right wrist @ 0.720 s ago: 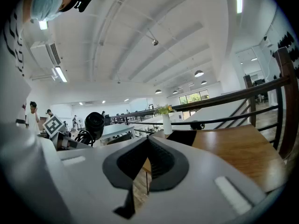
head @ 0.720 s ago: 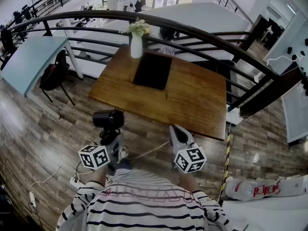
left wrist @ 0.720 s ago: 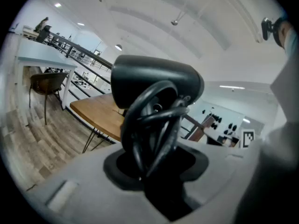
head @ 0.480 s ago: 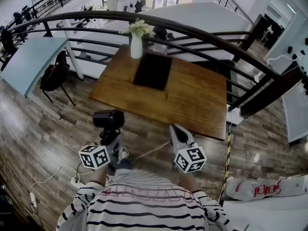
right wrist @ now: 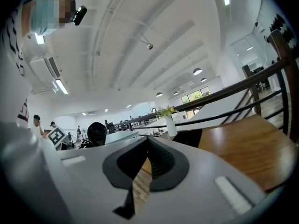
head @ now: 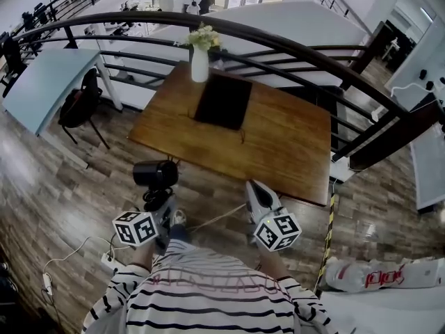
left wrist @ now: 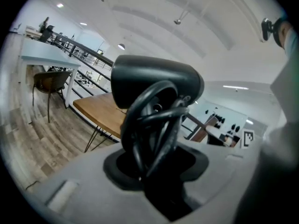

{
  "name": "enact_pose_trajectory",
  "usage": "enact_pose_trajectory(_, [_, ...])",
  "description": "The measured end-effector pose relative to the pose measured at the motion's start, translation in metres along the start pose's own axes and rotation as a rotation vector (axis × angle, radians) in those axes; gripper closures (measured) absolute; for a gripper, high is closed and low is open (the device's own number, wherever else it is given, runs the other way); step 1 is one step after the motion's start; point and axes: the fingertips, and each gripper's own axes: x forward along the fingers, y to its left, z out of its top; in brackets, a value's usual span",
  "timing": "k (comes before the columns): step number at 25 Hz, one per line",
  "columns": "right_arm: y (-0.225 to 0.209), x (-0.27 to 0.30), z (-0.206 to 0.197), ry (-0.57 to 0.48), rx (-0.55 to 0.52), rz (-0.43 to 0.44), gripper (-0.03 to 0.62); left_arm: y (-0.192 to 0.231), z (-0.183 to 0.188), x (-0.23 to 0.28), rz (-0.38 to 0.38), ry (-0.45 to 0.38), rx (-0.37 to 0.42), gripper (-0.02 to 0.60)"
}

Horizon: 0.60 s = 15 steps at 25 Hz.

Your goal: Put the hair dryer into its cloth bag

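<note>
Barely anything has moved: left gripper [head: 160,197] clamps the hair dryer [head: 156,174]; right gripper [head: 255,191] is closed, empty. Cloth bag [head: 224,101] lies ahead on the desk [head: 292,145]; its mouth probably needs opening first.

The left claw [head: 161,199] and right claw [head: 254,192] are looked down on steeply from the head. Each claw's camera is set close behind its jaws, facing ahead. The bench [head: 285,141] beyond both claws is shared by all views.

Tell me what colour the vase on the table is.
White vase; the head view shows it best.
</note>
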Motion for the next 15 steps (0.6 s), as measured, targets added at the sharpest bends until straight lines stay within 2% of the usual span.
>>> enact_pose_trajectory(5, [-0.009, 0.032, 0.000, 0.013, 0.009, -0.007, 0.568, 0.026, 0.016, 0.019, 0.000, 0.021, -0.021, 0.433])
enact_pose_trajectory(15, [-0.046, 0.135, 0.028, -0.001, 0.024, -0.075, 0.542, 0.082, 0.102, 0.090, -0.050, 0.048, -0.012, 0.433])
